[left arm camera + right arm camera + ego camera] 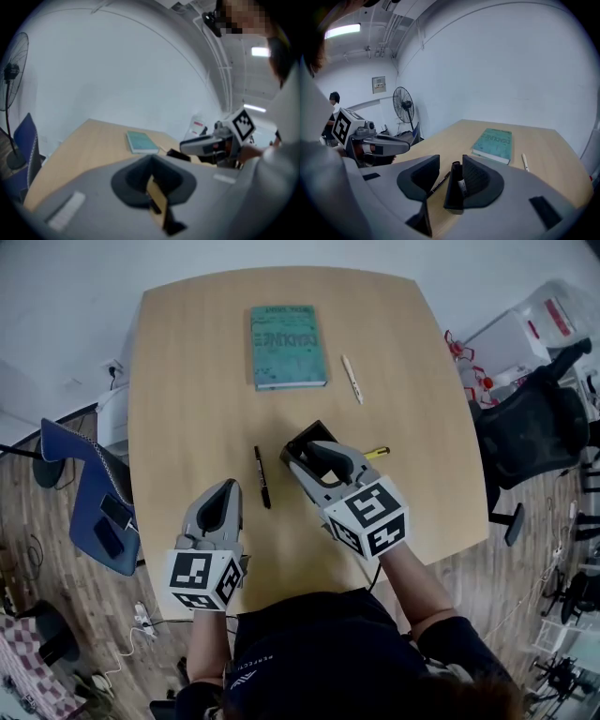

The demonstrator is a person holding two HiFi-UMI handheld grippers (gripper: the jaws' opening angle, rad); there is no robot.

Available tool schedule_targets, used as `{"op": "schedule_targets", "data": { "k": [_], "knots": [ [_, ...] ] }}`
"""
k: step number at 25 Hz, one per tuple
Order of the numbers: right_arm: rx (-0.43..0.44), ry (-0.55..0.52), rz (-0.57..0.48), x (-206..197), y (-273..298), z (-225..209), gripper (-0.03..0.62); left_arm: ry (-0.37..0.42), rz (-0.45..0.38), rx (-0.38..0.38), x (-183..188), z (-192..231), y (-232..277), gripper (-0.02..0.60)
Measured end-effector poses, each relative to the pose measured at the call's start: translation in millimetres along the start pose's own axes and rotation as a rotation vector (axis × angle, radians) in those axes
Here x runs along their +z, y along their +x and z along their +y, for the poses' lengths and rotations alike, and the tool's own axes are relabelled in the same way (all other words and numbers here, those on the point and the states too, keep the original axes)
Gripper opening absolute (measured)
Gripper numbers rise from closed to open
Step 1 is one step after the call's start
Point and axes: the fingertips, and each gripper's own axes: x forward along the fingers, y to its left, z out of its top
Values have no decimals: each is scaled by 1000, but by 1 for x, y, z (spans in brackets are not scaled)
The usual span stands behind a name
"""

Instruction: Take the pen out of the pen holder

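A black pen holder (298, 448) stands near the middle of the wooden table (187, 381); in the left gripper view the holder (178, 154) shows only as a dark block. My right gripper (314, 450) hangs over it, open. In the right gripper view a dark pen with a pale label (458, 180) stands upright between the jaws of the right gripper (451, 165), close against the right one, with a gap on its left. A yellow pen (377, 453) pokes out to the right from behind this gripper. My left gripper (225, 487) rests nearer to me, shut and empty.
A black pen (262, 477) lies on the table between the grippers. Farther off lie a teal book (287, 346) and a white pen (352, 378). A blue chair (94, 493) stands at the table's left and a black office chair (530, 437) at its right.
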Motion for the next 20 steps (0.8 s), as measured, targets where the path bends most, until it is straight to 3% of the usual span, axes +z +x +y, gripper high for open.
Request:
{"op": "schedule_targets", "data": {
  "k": [20],
  "knots": [
    [-3,-112,197,-15,41,-10,109,-76,89,-45,-27,26,45,8]
  ]
}}
